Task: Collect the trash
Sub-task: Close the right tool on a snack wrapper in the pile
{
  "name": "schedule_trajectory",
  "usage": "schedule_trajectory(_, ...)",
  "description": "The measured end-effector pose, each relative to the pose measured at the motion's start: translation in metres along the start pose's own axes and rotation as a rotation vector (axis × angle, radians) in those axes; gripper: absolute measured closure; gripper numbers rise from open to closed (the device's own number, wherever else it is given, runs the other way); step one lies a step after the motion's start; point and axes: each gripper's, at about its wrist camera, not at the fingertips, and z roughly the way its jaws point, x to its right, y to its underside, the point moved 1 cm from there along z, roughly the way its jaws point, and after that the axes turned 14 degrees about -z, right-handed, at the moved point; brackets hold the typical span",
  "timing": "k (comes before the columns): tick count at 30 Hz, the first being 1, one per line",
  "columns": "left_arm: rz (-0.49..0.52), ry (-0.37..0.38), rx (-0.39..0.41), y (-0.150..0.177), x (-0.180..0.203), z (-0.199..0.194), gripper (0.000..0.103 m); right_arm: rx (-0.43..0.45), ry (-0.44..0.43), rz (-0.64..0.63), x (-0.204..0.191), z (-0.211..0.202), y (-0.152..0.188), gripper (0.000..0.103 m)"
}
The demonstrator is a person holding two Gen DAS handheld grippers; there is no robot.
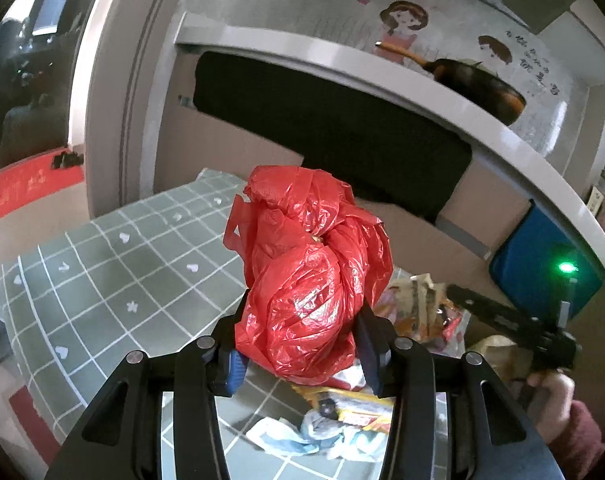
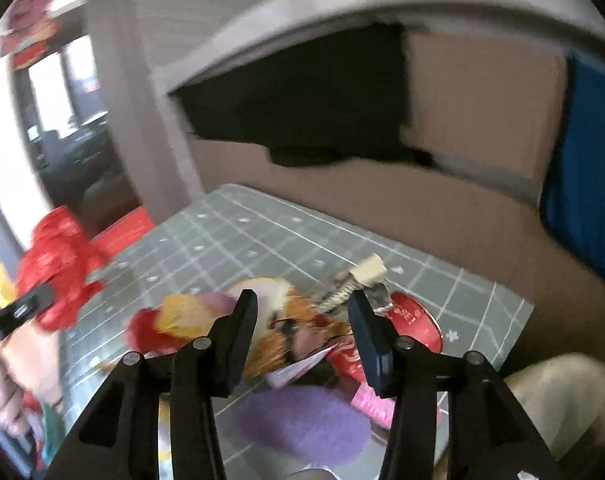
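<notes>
A crumpled red plastic bag sits between the fingers of my left gripper, which is shut on it and holds it above the checked tablecloth. In the right wrist view that bag and the left gripper show at the far left, blurred. My right gripper stands open over a pile of orange and yellow snack wrappers; nothing is pressed between its pads. From the left wrist it reaches in from the right over the wrappers.
Also on the table: a round red lid, a pink packet, a purple fuzzy thing, a beige clip-like piece, a yellow wrapper and white-blue tissue. Behind stand a cardboard wall and a grey counter with a pan.
</notes>
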Motion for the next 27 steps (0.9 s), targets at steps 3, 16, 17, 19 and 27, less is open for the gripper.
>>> schedule_trajectory(3, -0.016, -0.014, -0.023, 0.003, -0.010, 0.007, 0.057, -0.098, -0.028, 0.049, 0.003, 0.038, 0.011, 0.057)
schedule_trajectory(16, -0.008, 0.000, -0.019, 0.009, -0.011, -0.008, 0.057, -0.096, -0.265, -0.043, -0.048, -0.005, 0.043, 0.097)
schedule_trajectory(17, -0.010, 0.001, -0.015, 0.009, -0.011, -0.012, 0.057, -0.079, -0.268, -0.055, -0.049, -0.016, 0.042, 0.097)
schedule_trajectory(19, -0.018, -0.002, -0.005, 0.008, -0.012, -0.018, 0.057, -0.045, -0.251, -0.077, -0.050, -0.032, 0.036, 0.095)
schedule_trajectory(27, -0.035, -0.003, -0.006, 0.011, -0.014, -0.024, 0.056, 0.061, -0.057, -0.107, 0.000, -0.068, 0.032, 0.056)
